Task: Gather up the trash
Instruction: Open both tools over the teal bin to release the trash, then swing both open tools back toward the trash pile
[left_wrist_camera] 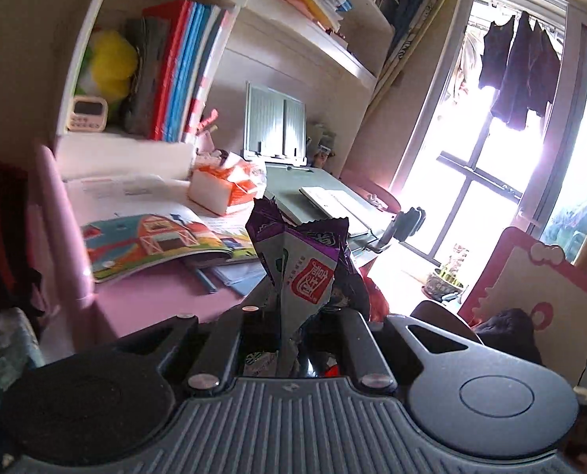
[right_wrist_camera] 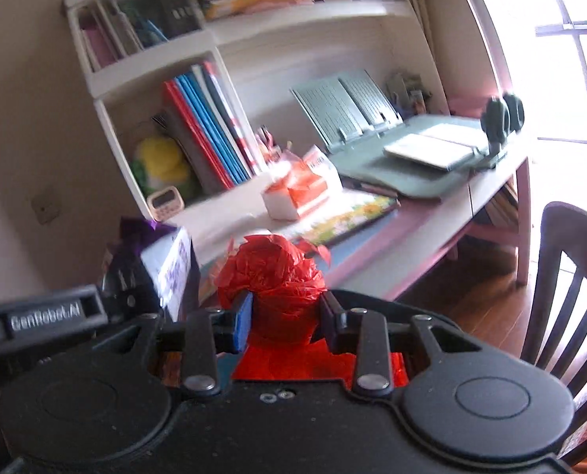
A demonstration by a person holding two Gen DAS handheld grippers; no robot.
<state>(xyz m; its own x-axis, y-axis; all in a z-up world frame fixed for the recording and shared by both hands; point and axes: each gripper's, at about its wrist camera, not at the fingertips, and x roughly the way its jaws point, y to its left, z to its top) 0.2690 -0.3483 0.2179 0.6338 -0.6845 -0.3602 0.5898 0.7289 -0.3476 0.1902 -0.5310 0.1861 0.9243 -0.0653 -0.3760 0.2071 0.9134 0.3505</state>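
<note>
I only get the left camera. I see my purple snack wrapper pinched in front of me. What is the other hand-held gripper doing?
Observer: The right hand-held gripper is shut on a crumpled red plastic bag, held up in front of the desk.
Operator: Is there a chair near it?
Observer: Yes, a dark wooden chair with a slatted back stands at the right edge of the right view, on the wood floor.
Operator: Does that camera see my wrapper too?
Observer: Yes, the purple snack wrapper shows at its left, in the left hand-held gripper, just beside the red bag.
</note>
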